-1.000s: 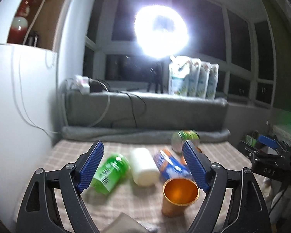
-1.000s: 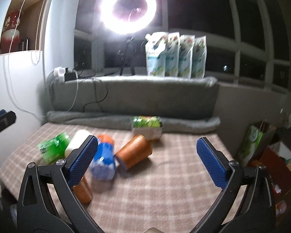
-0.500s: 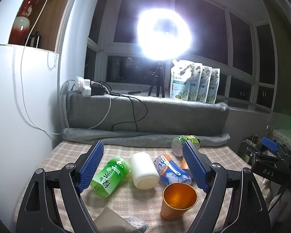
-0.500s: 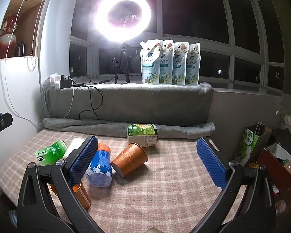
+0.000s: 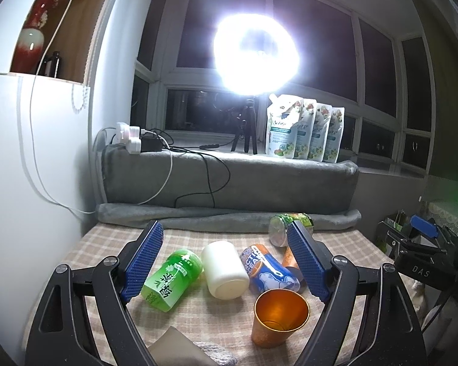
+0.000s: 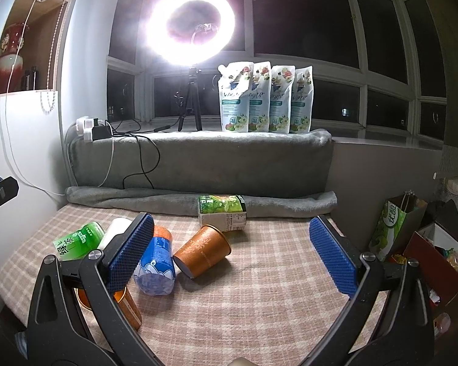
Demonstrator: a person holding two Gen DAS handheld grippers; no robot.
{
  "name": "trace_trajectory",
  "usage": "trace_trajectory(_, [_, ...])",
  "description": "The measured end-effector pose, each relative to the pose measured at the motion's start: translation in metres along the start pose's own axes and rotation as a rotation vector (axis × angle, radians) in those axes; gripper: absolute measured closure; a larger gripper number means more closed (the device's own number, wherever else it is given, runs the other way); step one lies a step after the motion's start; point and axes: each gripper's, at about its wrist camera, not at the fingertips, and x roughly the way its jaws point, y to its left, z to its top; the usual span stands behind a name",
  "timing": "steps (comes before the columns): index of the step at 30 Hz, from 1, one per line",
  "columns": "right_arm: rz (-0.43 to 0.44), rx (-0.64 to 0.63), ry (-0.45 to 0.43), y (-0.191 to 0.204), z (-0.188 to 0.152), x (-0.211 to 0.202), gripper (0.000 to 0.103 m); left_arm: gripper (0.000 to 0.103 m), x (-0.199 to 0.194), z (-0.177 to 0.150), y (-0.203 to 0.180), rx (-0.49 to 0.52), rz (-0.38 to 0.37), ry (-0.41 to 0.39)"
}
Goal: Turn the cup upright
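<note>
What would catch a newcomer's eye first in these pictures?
The blazing ring light on its tripod at the dark window dominates. Below it, on the checked cloth, lies a tipped orange cup among fallen bottles, with an upright orange cup nearest the open left gripper.

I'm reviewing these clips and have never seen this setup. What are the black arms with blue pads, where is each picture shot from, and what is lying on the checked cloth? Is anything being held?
There is no robot: a person holds two hand-held grippers, each carrying a fisheye camera that looks forward between its blue-padded fingers. One picture shows the left gripper, the other the right gripper. Both are open and hold nothing. On the beige checked cloth one copper-coloured metal cup stands upright; a second copper cup lies on its side. Around them lie a green tea bottle, a white plastic cylinder, a blue-labelled bottle and a green-labelled can.
</note>
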Motion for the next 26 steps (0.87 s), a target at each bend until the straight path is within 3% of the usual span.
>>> trace_trajectory(26, [0.01,-0.008,0.014,0.002,-0.0036,0.0037,0.0,0.02,-0.0001,0.0021,0.0005,0.022,0.005,-0.012])
